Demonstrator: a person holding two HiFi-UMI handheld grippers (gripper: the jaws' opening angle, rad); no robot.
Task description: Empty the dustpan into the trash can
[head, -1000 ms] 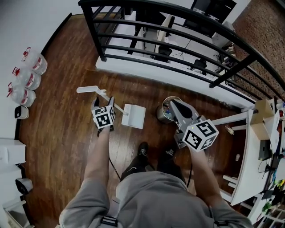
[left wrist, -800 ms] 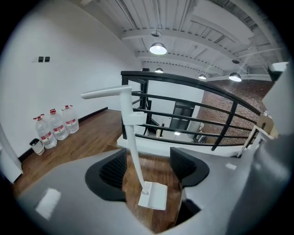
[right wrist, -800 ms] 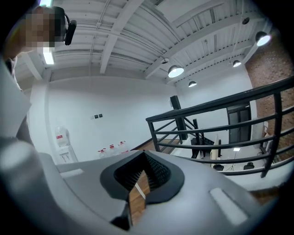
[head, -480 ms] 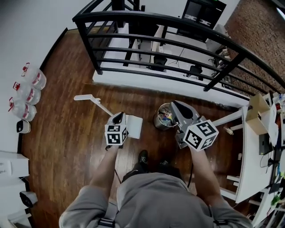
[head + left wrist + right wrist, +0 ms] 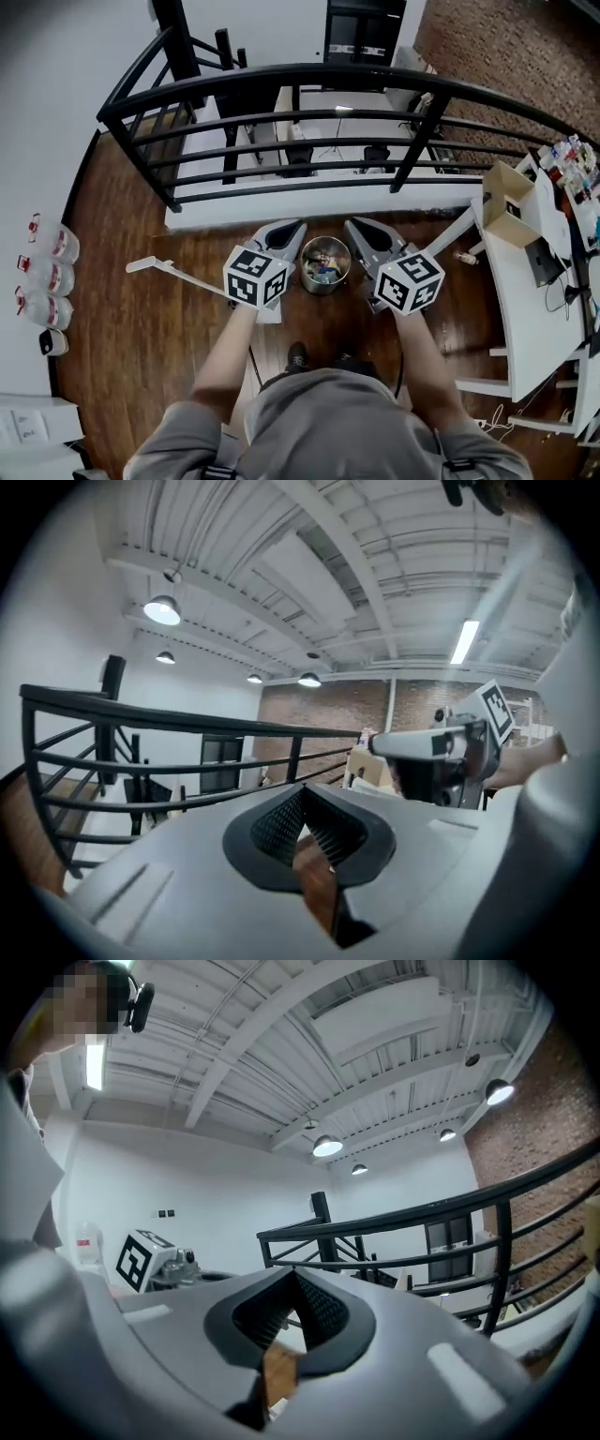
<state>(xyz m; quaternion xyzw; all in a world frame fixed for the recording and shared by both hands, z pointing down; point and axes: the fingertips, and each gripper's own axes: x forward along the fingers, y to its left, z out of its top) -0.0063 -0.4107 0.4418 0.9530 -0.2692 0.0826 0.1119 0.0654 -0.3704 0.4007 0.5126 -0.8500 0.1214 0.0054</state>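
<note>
Head view steeply down — gripper views near-level, outward; black railing (image 5: 281,71) in all.

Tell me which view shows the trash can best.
The head view: it looks down into the trash can, open-topped with litter inside. The left and right gripper views show only railing and ceiling, not the can.

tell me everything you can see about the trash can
The trash can is a small round bin of shiny metal, open-topped, no lid in sight. It stands upright on the dark wood floor, near the white ledge under the black railing, ahead of the person's shoes. Colourful mixed rubbish lies inside. Only the floor seems to touch it.
</note>
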